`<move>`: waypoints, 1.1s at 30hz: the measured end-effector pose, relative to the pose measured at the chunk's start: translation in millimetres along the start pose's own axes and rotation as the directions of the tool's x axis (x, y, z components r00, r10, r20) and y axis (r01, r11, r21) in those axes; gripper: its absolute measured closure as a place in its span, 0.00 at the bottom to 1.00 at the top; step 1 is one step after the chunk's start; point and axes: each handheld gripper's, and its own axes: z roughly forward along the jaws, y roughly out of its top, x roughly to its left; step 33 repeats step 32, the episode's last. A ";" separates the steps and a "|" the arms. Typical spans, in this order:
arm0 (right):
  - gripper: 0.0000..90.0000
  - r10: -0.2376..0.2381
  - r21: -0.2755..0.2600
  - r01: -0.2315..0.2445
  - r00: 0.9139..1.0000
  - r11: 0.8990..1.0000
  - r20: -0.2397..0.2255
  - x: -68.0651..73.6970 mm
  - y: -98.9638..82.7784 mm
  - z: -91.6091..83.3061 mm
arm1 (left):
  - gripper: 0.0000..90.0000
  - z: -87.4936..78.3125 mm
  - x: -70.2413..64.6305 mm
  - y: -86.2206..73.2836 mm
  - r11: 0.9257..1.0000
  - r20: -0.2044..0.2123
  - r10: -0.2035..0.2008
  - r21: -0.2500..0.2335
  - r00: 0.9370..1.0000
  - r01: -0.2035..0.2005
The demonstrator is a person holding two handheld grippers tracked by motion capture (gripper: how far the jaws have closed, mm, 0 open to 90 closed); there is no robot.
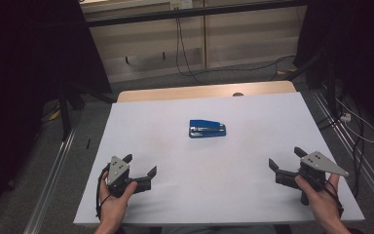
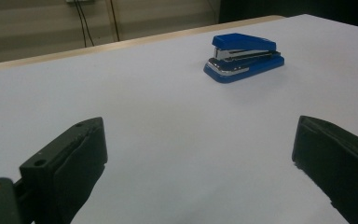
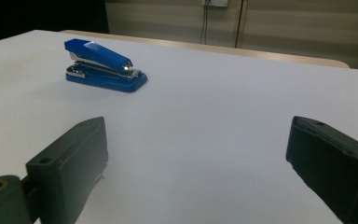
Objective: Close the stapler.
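— Nearest the camera, what is seen at the lower left of the high view?

— One hand (image 1: 113, 200) is seen entering from the bottom edge, wrapped around the left gripper (image 1: 140, 164). Its jaws are spread wide with nothing between them, and it is held just above the white tabletop (image 1: 175, 161). A grey three-cornered plate is carried on top of it.

— And what is found in the middle of the frame?

— A blue stapler (image 1: 207, 128) is seen lying flat on the tabletop, slightly above centre, well apart from both grippers. In the left gripper view the stapler (image 2: 244, 58) is placed in the upper right, beyond the two black jaws, which are parted to either edge of the frame. Bare white surface is seen between them.

— What is shown at the lower right?

— The other hand (image 1: 321, 200) is seen holding the right gripper (image 1: 286, 159), jaws likewise wide apart and gripping nothing. In the right gripper view the stapler (image 3: 104, 65) is placed in the upper left, its metal magazine visible under the blue top. A pale wooden table edge (image 1: 204, 90) is seen past the white surface, at the far side.
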 end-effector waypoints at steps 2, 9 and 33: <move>0.06 0.003 -0.001 -0.003 1.000 1.000 -0.004 -1.8 -0.8 -2.2 | 0.04 -2.0 1.1 -1.7 1.000 -0.002 -0.010 -0.005 1.000 0.010; 0.06 -0.002 -0.018 0.003 1.000 1.000 0.018 -5.5 -2.7 -9.5 | 0.04 -8.7 4.4 -5.9 1.000 -0.025 -0.016 -0.024 1.000 0.015; 0.04 0.010 -0.030 -0.010 1.000 0.999 0.000 -6.3 -6.0 -6.8 | 0.04 -5.0 0.7 -5.9 0.999 0.008 -0.012 -0.040 1.000 0.012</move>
